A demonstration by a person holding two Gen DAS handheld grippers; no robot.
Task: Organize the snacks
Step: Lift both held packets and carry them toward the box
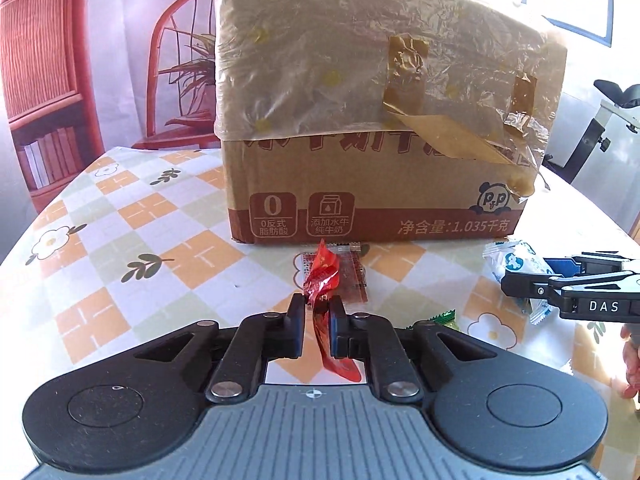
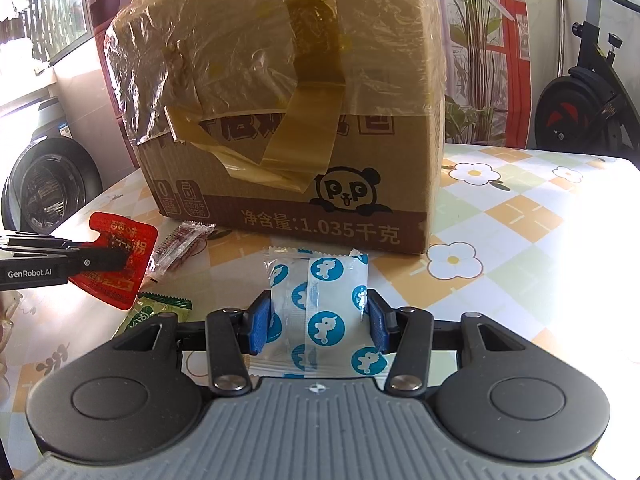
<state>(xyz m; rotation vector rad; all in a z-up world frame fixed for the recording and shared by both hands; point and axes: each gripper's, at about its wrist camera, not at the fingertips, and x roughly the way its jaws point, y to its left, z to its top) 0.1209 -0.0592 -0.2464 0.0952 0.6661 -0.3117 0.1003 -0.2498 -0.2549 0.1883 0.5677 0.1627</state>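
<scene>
My left gripper is shut on a red sauce packet, held edge-on above the table; it also shows from the right wrist view at the left. My right gripper is shut on a white snack packet with blue round logos, and that packet shows at the right of the left wrist view. A taped cardboard box stands just beyond both grippers, also in the right wrist view. A small red-and-clear packet lies in front of the box.
A green snack packet lies on the flowered tablecloth between the grippers. The small red-and-clear packet shows in the right wrist view. An exercise bike stands behind the table at the right.
</scene>
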